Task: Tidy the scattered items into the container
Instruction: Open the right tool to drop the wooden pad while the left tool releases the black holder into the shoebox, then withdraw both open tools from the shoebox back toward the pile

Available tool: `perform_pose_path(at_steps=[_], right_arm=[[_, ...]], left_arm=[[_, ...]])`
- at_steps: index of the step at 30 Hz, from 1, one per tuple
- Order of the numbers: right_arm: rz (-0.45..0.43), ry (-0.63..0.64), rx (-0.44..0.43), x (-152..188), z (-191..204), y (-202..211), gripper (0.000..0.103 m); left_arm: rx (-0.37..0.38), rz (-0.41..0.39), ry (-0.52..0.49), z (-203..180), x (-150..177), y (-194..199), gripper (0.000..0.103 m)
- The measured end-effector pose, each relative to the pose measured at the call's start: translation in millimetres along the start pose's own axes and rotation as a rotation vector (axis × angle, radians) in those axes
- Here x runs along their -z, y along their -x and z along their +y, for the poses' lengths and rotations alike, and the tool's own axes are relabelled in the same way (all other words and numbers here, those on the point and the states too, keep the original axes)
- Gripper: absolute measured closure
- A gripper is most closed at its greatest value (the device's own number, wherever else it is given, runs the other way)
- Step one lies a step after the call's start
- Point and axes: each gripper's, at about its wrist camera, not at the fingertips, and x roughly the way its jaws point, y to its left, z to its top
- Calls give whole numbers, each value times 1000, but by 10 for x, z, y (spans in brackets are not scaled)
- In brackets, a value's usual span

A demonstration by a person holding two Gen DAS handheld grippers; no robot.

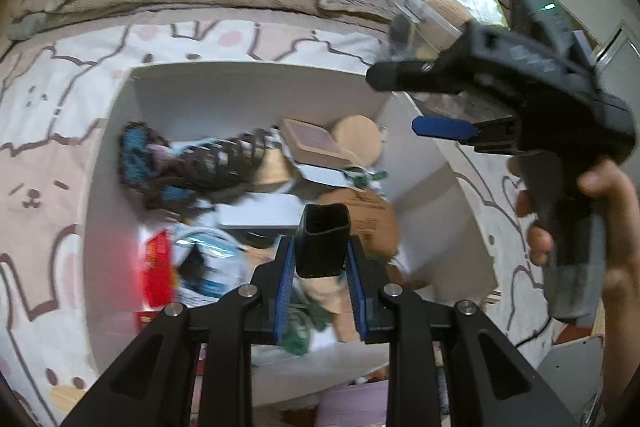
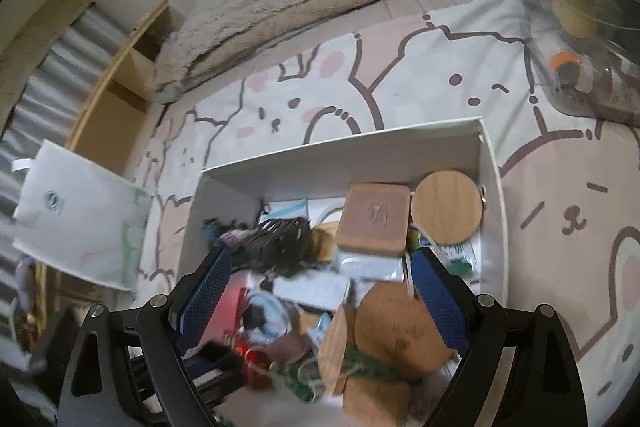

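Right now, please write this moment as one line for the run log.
left gripper: shut on small black box | right gripper: open, nothing between pads | both above white container | container: already holds many items

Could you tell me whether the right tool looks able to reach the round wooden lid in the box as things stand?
Probably yes: the right tool is open and empty over the white box, and the round wooden lid lies uncovered on top by the far wall.
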Motion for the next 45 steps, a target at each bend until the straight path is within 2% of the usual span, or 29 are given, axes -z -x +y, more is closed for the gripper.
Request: perform_pose_path(at_steps=[8,22,23,24,25,26,38,45], right_arm=[[-56,-59,-25,183,-163,434,11],[-97,-120,-22,286,-467,683,11],[-100,-122,-24,291,-468,693,11],[-103,-124,-26,293,-470,703,11],[-105,-125,-29,298,-472,711,11],[-108,-126,-32,302,-470,723,11],[-104,-113,-46,379,-372,755,11],[-114,-96,-47,460,-277,809,11]], left_arm=[[84,51,-9,-388,67,-310,78],[101,77,47,-778,87,-732,78],[104,80,51,-791,93,-745,71],[105,85,51,-807,103,-755,43],[98,80,51,-815,114,-750,28],[91,61,55,-815,129,-715,20],[79,57,63,-699,133,-501,20],[36,30,20,-653,83,-315,20]])
